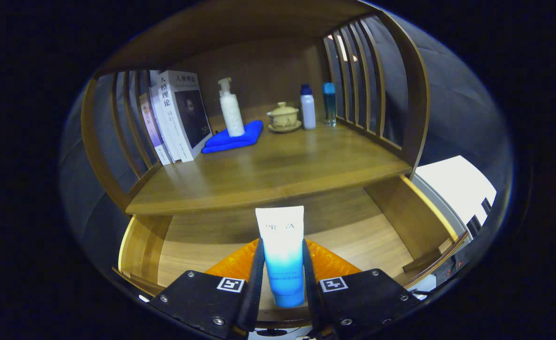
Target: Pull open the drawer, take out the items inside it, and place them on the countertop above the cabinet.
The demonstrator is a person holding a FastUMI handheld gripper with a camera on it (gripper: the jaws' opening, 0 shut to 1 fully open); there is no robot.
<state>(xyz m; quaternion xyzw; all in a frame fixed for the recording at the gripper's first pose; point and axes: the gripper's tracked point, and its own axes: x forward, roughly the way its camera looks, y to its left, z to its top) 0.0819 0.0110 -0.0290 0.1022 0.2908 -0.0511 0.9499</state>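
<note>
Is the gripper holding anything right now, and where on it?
Yes: the gripper is shut on the white-and-blue tube, both fingers pressing its lower blue half, above the open drawer.

Tube (pixel 282 255) between tongs (pixel 282 271) fingers

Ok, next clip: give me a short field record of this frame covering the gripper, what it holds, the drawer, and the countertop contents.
gripper: shut on the white-and-blue squeeze tube, held upright between both fingers
drawer: wooden drawer pulled open below the gripper
countertop: wooden shelf surface beyond the tube
on countertop: standing books, white pump bottle on folded blue cloth, lidded beige cup, white bottle with blue cap, clear blue bottle
</note>
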